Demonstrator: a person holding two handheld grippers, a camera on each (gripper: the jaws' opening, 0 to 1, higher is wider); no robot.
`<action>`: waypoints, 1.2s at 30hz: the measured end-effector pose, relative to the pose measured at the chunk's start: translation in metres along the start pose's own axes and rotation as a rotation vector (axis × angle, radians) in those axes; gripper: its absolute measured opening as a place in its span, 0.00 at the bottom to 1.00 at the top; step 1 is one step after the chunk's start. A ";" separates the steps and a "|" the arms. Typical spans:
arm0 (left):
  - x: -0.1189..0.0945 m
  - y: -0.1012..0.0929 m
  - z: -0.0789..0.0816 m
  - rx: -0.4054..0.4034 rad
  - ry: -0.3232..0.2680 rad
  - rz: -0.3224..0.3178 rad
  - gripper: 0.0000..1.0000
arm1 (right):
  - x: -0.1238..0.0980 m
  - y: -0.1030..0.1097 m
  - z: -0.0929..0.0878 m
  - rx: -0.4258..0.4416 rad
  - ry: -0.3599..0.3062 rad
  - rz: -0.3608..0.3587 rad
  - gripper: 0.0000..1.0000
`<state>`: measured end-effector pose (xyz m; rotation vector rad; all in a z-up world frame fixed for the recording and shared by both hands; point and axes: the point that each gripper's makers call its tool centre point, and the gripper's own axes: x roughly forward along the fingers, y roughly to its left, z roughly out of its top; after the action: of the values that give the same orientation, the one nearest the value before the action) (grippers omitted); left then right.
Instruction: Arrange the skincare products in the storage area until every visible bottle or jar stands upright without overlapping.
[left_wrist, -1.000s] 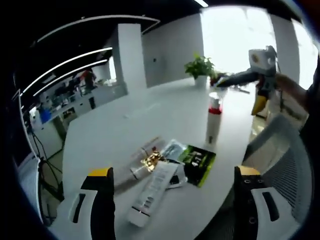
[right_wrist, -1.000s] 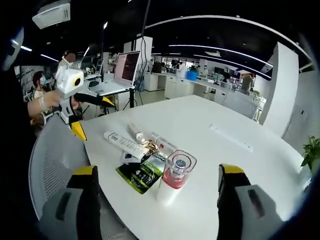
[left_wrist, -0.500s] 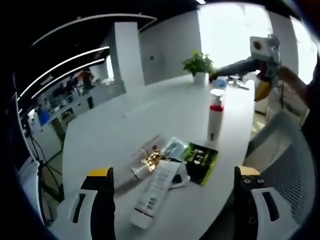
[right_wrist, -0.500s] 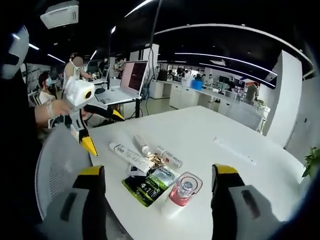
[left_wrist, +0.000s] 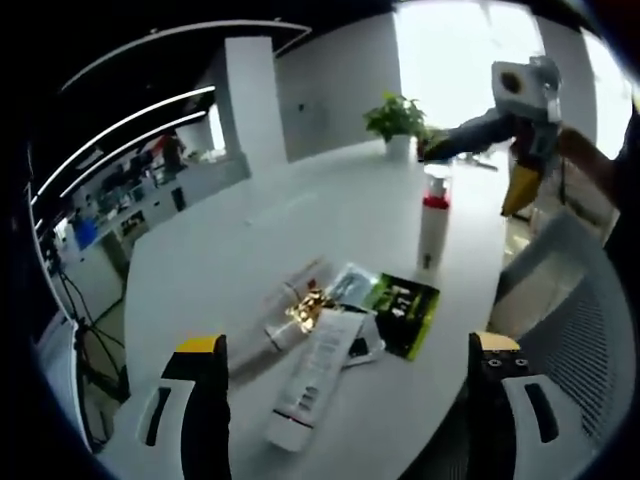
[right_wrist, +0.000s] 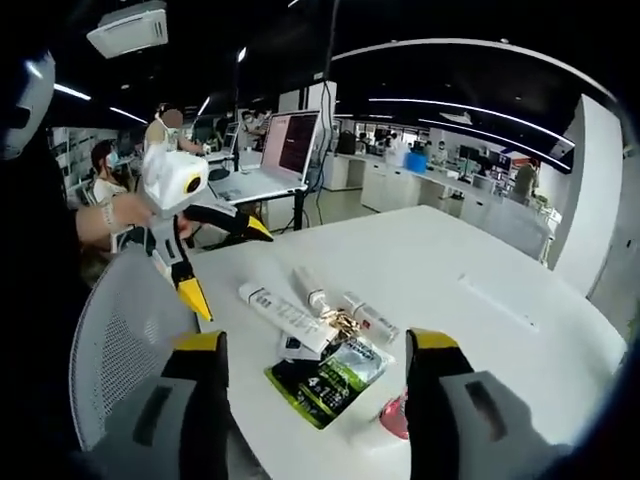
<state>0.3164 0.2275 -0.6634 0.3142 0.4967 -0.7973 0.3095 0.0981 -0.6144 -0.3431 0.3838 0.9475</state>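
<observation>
White office table (left_wrist: 250, 250) carries the products: a red-capped bottle (left_wrist: 433, 222) is seen upright, well ahead and right of the left gripper (left_wrist: 345, 400), whose jaws are spread and empty. A white tube (left_wrist: 312, 378), clear tubes (right_wrist: 345, 308) and a green sachet (left_wrist: 405, 312) lie overlapped between them. The right gripper (right_wrist: 315, 400), also spread and empty, has been drawn back since half a second ago; the bottle's cap now sits beside its right jaw. One flat tube should be grasped mid-body and stood clear.
</observation>
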 end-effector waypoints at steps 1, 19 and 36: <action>0.000 0.000 0.000 -0.001 0.000 0.000 0.97 | 0.004 0.003 -0.004 0.003 0.009 0.010 0.69; 0.006 -0.002 -0.011 -0.031 0.007 -0.022 0.97 | 0.054 0.021 -0.068 0.036 0.199 0.039 0.53; 0.009 -0.001 -0.024 -0.050 0.020 -0.037 0.97 | 0.087 0.015 -0.123 0.088 0.384 0.018 0.39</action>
<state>0.3138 0.2327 -0.6882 0.2680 0.5412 -0.8167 0.3223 0.1137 -0.7645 -0.4423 0.7785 0.8786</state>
